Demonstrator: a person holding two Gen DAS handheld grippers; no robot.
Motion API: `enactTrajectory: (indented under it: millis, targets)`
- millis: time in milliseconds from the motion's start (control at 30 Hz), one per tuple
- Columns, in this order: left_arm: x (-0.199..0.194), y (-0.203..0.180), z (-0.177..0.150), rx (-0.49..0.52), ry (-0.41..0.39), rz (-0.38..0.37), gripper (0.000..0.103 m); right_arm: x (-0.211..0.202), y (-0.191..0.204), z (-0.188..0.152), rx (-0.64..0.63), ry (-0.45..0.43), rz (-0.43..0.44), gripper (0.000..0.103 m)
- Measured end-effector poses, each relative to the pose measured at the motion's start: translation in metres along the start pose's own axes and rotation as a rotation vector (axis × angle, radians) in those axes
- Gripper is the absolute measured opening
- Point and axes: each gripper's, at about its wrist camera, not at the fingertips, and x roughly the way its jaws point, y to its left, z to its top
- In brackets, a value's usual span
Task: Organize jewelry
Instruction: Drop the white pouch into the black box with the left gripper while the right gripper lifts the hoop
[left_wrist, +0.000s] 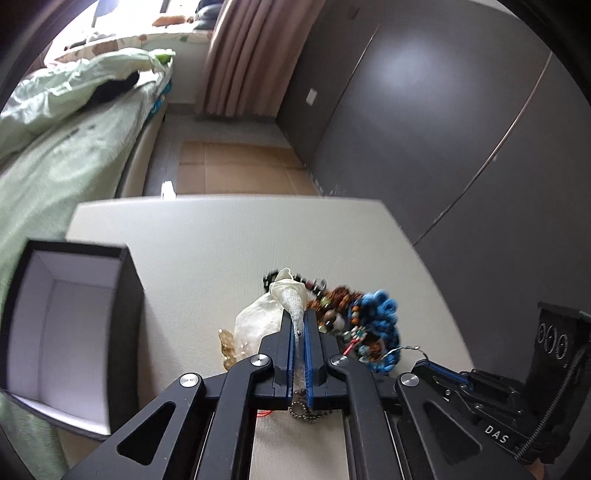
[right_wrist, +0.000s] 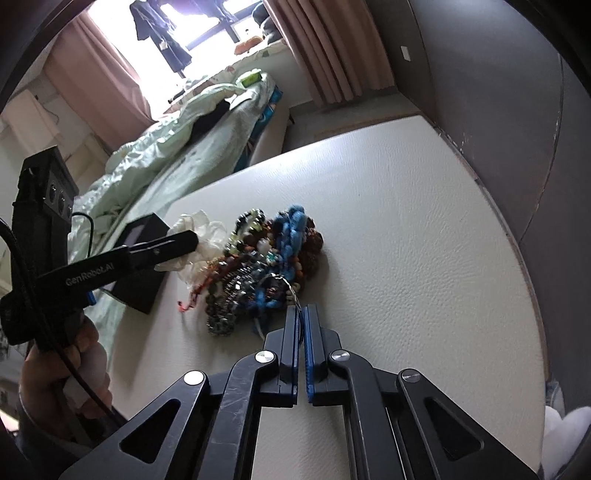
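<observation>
A bedroom: a bed (right_wrist: 177, 155) with green covers stands by the window, and nearer is a white table (right_wrist: 406, 221). The left gripper (left_wrist: 299, 321) reaches level over the table, its jaws pressed together on a sheer white pouch (left_wrist: 291, 295). The right gripper (right_wrist: 300, 314) points down at the jewelry pile (right_wrist: 266, 258), pinching a thin wire ring (right_wrist: 291, 291) at the pile's near edge. A black box (left_wrist: 74, 314) stands open at the left of the pile, white inside, with nothing visible in it.
</observation>
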Motion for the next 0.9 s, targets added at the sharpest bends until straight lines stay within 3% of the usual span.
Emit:
enactTrajectory:
  millis: [367, 900]
  targets:
    - [-0.061, 0.004, 0.018, 0.008, -0.107, 0.003, 0.004, -0.042, 0.021, 0.013, -0.004, -0.098, 0.009, 0.004]
    - [-0.105, 0.074, 0.030, -0.072, -0.179, 0.054, 0.004, -0.058, 0.061, 0.022, -0.044, -0.159, 0.039, 0.004]
